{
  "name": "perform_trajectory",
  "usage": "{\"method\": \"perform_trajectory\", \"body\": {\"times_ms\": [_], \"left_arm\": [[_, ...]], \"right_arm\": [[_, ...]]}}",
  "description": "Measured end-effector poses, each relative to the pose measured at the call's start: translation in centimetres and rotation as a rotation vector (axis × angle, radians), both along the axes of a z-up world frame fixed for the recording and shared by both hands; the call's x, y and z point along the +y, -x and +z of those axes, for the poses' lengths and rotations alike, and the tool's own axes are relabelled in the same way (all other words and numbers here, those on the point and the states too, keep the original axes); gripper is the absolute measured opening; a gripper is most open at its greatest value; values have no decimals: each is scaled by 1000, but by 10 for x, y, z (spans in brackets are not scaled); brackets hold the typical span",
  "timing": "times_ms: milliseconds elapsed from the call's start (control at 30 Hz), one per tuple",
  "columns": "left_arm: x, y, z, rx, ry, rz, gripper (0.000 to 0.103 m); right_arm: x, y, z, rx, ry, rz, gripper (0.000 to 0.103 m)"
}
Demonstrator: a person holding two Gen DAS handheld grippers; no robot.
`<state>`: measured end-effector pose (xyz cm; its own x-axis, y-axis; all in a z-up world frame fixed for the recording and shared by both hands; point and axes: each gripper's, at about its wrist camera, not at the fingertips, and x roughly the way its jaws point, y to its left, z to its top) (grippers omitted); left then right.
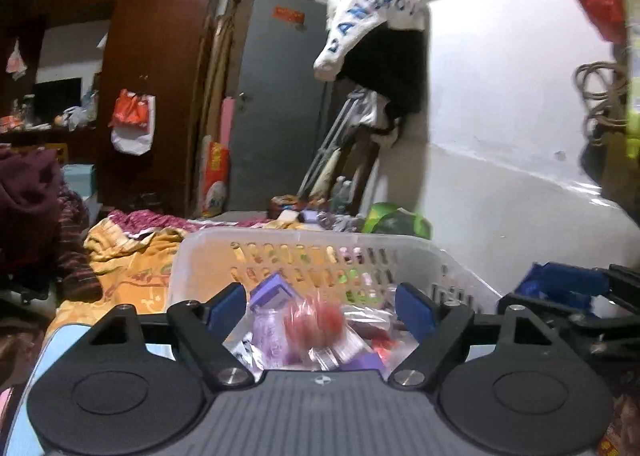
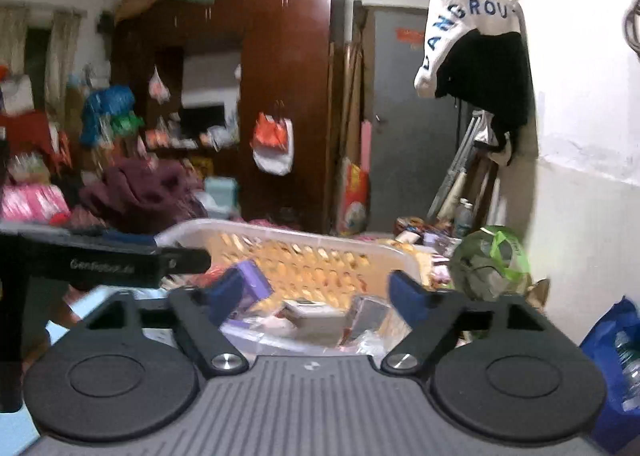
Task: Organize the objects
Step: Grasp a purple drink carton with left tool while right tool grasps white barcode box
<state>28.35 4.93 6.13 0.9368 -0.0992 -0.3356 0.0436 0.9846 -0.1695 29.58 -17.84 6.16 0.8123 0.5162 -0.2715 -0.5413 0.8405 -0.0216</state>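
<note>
Above the basket [image 1: 304,244], both hand-held grippers — left [image 1: 320,308], right [image 2: 312,296] — gape wide, empty; the blurred red packet [image 1: 316,326] could bounce out.

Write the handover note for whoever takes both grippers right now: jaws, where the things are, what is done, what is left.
Left gripper: jaws open, nothing held, above the near edge of the white basket.
Right gripper: jaws open, nothing held, over the same basket from the other side.
In the basket: a purple box, a blurred red round item in clear wrap, a small white box and other packets too blurred to name.
Done: several items are in the basket.
Left: a green bag and small items lie beyond the basket by the wall; whether they belong to the job is unclear.
</note>
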Motion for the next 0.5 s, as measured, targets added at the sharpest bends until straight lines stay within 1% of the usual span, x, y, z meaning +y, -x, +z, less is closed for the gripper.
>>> {"method": "perform_trajectory", "body": {"times_ms": [33,100,133,167,200,267,333,433,500], "left_arm": [[-1,14,-1,-25,-12,-1,84],[-5,44,-10,-49,-50,-1,87],[-7,58,-19,-43,-61,-15,88],[-10,66,-27,-32,-67,-36,88],[-14,72,-40,-4,-74,-64,88],[-23,71,-60,54,-90,-90,88],[-32,65,-72,75,-111,-110,88],[-41,59,-82,93,-114,-110,88],[-45,55,-85,97,-116,-113,88]], "right_arm": [[-14,12,-4,2,-38,4,103],[-41,33,-16,2,-100,-5,103],[-50,37,-26,18,-105,-15,103],[-56,39,-39,46,-88,-24,103],[-58,36,-52,85,-62,-30,103],[-57,23,-79,179,-20,-49,103],[-51,8,-93,251,4,-68,103],[-38,-4,-101,306,5,-49,102],[-26,-8,-105,318,49,-49,102]]}}
